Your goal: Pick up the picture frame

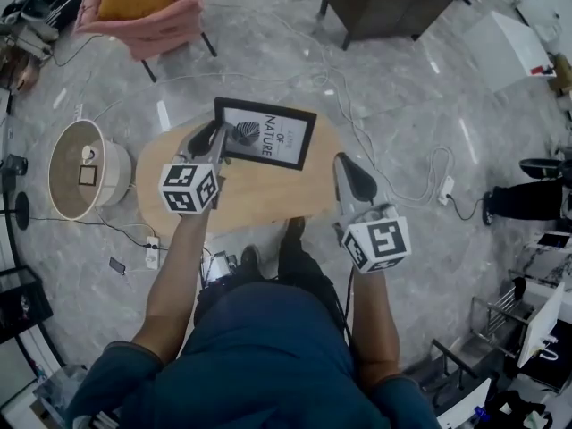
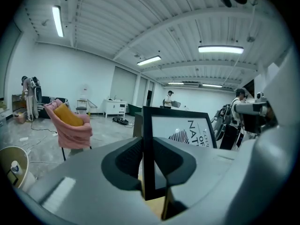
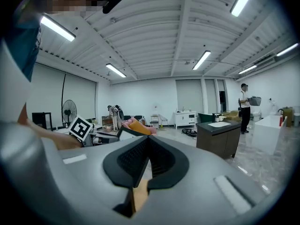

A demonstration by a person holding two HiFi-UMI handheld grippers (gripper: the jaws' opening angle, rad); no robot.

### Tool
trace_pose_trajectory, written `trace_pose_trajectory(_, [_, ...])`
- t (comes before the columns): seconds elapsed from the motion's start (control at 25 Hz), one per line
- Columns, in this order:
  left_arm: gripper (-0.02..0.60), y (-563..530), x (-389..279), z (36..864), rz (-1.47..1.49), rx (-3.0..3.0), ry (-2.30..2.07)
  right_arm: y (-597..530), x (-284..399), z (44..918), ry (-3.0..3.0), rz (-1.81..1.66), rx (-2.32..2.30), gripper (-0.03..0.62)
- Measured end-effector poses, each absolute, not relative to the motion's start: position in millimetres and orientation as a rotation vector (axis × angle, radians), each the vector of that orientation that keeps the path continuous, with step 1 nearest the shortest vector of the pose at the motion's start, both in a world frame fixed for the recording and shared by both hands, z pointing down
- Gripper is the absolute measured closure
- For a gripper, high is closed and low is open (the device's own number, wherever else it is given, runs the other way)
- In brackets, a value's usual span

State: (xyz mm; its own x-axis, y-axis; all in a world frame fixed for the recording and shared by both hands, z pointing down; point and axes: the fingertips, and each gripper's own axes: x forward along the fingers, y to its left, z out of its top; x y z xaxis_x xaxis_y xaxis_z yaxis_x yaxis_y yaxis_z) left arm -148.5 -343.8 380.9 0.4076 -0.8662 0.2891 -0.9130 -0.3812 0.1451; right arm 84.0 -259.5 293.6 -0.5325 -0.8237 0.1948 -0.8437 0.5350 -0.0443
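Observation:
The picture frame (image 1: pixel 265 132) is black-edged with a white print bearing dark lettering. It hangs lifted above the round wooden table (image 1: pixel 268 199). My left gripper (image 1: pixel 220 138) is shut on the frame's left edge. In the left gripper view that black edge (image 2: pixel 149 163) stands upright between the two dark pads, and the print (image 2: pixel 183 128) shows beyond it to the right. My right gripper (image 1: pixel 343 163) hovers over the table's right side, apart from the frame. In the right gripper view its pads (image 3: pixel 161 156) meet, shut with nothing between them.
A pink chair with a yellow cushion (image 1: pixel 143 9) stands at the back left, and a round white drum-shaped object (image 1: pixel 82 170) sits left of the table. A dark cabinet (image 1: pixel 391 3) is at the back right. Cables and a power strip (image 1: pixel 446 190) lie on the grey floor.

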Motion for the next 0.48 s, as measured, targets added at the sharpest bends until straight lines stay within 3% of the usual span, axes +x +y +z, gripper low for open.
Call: trace_pose_trajectory(0.48, [0.518,-287,-162,311,0.109,2.489,-1.55,-210,62,235,-2.672,0.044,1.437,0.588])
